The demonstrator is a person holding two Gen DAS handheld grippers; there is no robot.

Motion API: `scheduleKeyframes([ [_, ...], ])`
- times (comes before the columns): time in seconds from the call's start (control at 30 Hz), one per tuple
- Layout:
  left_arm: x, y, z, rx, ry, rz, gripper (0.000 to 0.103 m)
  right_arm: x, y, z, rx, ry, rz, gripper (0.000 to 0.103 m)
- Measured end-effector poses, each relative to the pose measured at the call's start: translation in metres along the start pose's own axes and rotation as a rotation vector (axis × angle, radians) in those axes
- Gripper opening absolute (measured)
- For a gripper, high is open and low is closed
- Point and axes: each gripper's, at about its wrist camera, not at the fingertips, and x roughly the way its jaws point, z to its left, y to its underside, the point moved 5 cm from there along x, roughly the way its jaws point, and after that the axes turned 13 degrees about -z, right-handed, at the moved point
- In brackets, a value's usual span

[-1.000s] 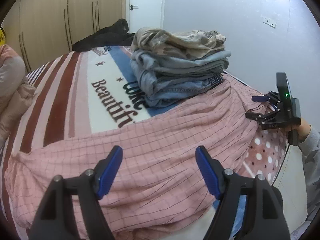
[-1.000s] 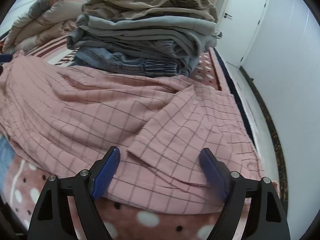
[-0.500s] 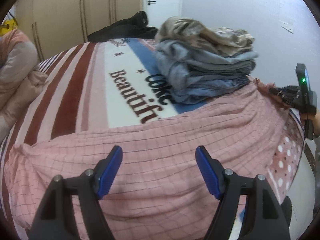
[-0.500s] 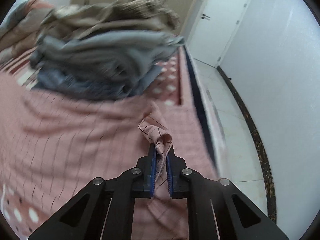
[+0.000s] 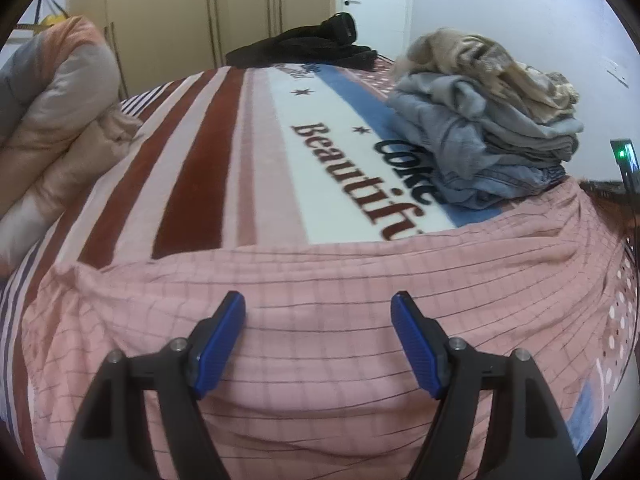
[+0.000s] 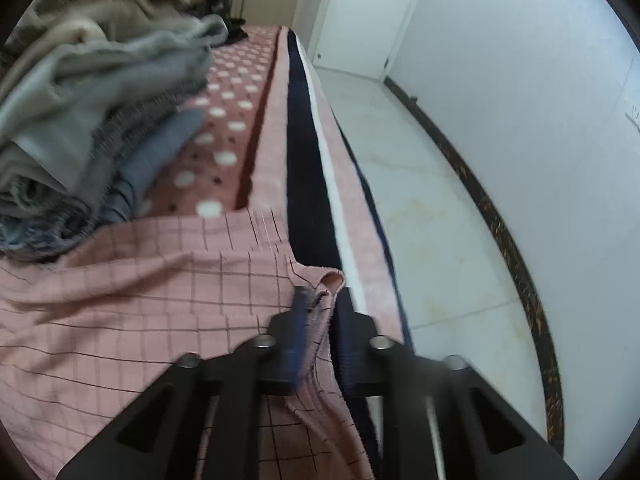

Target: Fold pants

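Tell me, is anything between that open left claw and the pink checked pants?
Nothing visible. The left gripper hovers open directly over the pink checked pants. The stack of folded grey and denim clothes sits farther back, out of the way.

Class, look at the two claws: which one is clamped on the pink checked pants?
The right claw: its fingers pinch an edge of the pink checked pants. The left claw is wide open above them.

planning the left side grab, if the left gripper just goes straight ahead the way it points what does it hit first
Most likely the pink checked pants, lying right ahead of the open left gripper; depth is unclear.
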Motion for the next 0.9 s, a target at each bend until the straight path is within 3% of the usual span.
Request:
scheduleKeyframes([
  [0.1, -0.009, 0.000, 0.012, -0.007, -0.022, -0.014, 0.080, -0.013, -0.005, -0.007, 0.030, 0.037, -0.049, 0.047],
  [0.23, -0.034, -0.002, 0.033, -0.022, -0.054, -0.061, 0.084, -0.062, -0.022, 0.006, 0.085, -0.051, -0.154, 0.051],
  [0.3, -0.049, -0.002, 0.048, -0.045, -0.076, -0.084, 0.085, -0.090, -0.031, 0.025, 0.063, -0.108, -0.207, 0.070],
  [0.5, -0.089, 0.010, 0.103, -0.106, -0.143, -0.106, 0.085, -0.185, -0.050, 0.125, -0.003, -0.369, -0.349, 0.085],
  [0.63, -0.108, 0.025, 0.136, -0.126, -0.173, -0.116, 0.085, -0.234, -0.054, 0.219, -0.077, -0.551, -0.390, 0.086],
  [0.67, -0.110, 0.030, 0.146, -0.143, -0.166, -0.113, 0.083, -0.242, -0.051, 0.237, -0.096, -0.585, -0.394, 0.086],
  [0.73, -0.109, 0.039, 0.158, -0.165, -0.147, -0.098, 0.066, -0.256, -0.039, 0.289, -0.137, -0.656, -0.382, 0.086],
  [0.8, -0.102, 0.050, 0.167, -0.176, -0.123, -0.062, 0.032, -0.258, -0.032, 0.332, -0.186, -0.711, -0.363, 0.086],
  [0.9, -0.087, 0.069, 0.175, -0.186, -0.080, -0.008, 0.029, -0.253, -0.016, 0.392, -0.238, -0.780, -0.316, 0.086],
])
